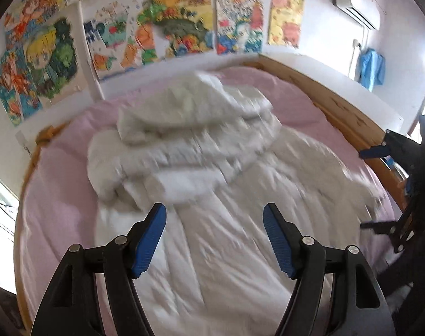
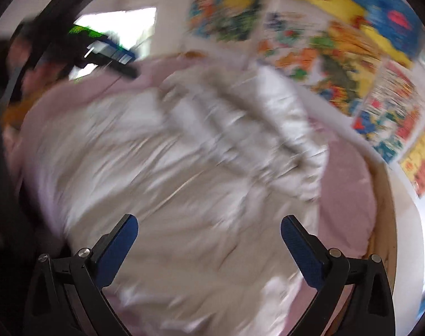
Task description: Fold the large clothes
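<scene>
While both views are smearing with motion blur, the pink-sheeted bed (image 1: 58,173) is filling most of each frame, its wooden frame (image 1: 344,114) running along the far right side in the left wrist view. Colourful posters (image 1: 181,16) are covering the wall behind it; an air conditioner (image 1: 355,2) is sitting high on the right, with a blue cloth (image 1: 371,68) hanging beneath.

White puffy garment (image 1: 218,196), likely a down coat, is lying in the middle of the bed. Long axis is running from the near edge toward the poster wall. Near part is lying flat and spread; far end is sitting bunched in a folded heap (image 1: 190,128) on top, pointing at the wall. In the right wrist view the same garment (image 2: 162,168) is lying diagonally, heap toward upper right.

Left gripper (image 1: 214,238) is hovering above the flat near part, blue pads spread wide, nothing between them. Right gripper (image 2: 209,249) is hanging over the garment too, fingers parted and empty. Contact with fabric: cannot tell through blur.
</scene>
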The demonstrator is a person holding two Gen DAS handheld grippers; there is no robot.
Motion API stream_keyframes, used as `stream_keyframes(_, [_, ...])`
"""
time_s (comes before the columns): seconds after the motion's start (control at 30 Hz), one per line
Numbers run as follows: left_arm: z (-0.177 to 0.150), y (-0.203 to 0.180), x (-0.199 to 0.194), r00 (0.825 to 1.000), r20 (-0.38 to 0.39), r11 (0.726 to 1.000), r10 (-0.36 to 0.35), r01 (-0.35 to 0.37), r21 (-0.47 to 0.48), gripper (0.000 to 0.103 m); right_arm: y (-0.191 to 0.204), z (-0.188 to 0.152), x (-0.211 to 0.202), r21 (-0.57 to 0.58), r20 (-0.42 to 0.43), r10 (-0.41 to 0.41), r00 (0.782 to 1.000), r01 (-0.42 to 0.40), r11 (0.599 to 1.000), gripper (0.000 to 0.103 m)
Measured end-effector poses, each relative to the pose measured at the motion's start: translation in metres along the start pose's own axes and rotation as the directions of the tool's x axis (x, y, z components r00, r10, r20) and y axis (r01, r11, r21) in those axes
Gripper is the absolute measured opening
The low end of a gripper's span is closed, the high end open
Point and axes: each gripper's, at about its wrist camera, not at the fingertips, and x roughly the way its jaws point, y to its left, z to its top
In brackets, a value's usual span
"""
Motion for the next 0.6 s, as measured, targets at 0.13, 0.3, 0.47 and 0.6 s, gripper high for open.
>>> stream_keyframes(0.13, [-0.036, -0.010, 0.008, 0.996, -0.066, 0.999, -0.052, 0.052, -0.012, 0.066, 0.046, -0.029, 0.006, -0.138, -0.054, 0.047, 0.997, -0.054, 0.989, 0.103])
stream_keyframes(0.3, [-0.057, -0.012, 0.014, 0.991, -0.105, 0.995, -0.077, 0.071, -0.066, 0.066, 0.069, -0.059, 0.022, -0.209, -0.089, 0.005, 0.996, -0.024, 0.978, 0.103])
stream_keyframes(0.47, [-0.070, -0.028, 0.017, 0.990, -0.127, 0.998, -0.063, 0.061, -0.025, 0.066, 0.081, -0.092, 0.042, -0.361, -0.140, -0.107, 0.984, 0.049, 0.931, 0.103])
stream_keyframes(0.6, [-0.079, -0.048, 0.022, 0.987, -0.144, 0.995, -0.066, 0.076, 0.065, 0.066, 0.096, -0.115, 0.060, -0.541, -0.116, -0.249, 0.961, 0.149, 0.828, 0.103])
